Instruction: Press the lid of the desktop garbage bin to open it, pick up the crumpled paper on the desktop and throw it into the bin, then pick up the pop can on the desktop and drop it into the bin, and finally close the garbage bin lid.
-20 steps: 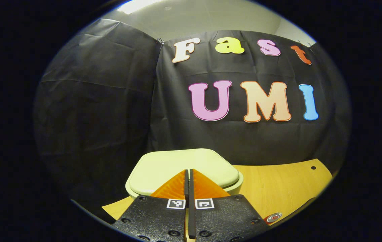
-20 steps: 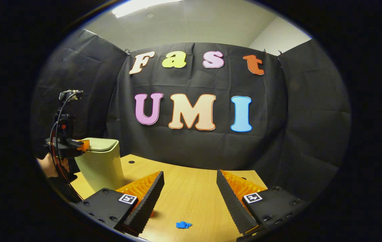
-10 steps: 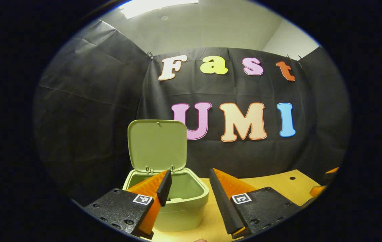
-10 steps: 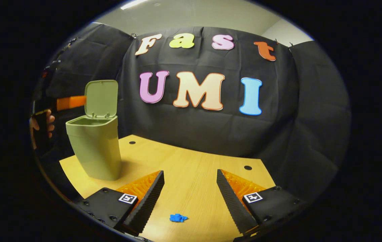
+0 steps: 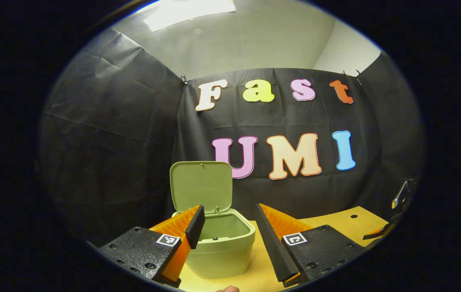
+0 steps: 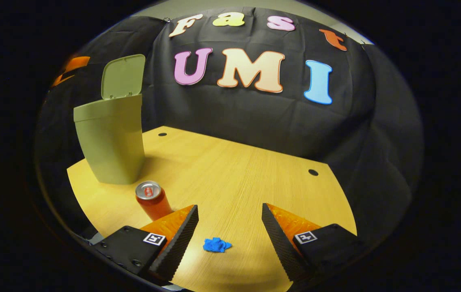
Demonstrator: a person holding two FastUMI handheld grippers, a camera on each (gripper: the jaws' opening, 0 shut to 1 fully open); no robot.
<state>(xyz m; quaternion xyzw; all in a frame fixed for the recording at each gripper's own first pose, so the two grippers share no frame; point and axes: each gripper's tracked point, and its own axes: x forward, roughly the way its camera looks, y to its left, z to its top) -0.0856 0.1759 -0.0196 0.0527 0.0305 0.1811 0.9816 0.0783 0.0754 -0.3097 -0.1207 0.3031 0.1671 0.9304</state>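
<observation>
Left gripper view: the left gripper [image 5: 227, 227] is held with its fingers spread apart and empty. Straight ahead, just past the fingertips, stands the pale green garbage bin [image 5: 222, 251] on the wooden desktop [image 5: 336, 219]. Its lid [image 5: 201, 184] stands upright at the far rim, so the mouth faces up, open to receive things

Right gripper view: the right gripper [image 6: 230, 227] also has its fingers spread wide, holding nothing. The blue crumpled paper [image 6: 216, 245] lies on the desktop between the fingertips, slightly toward the left finger, a flat wad with no clear long axis. The red pop can [image 6: 152, 200] stands upright just beside the left finger, long axis vertical. The bin stands beyond it, far left. The right gripper looks the nearer one to the paper
</observation>
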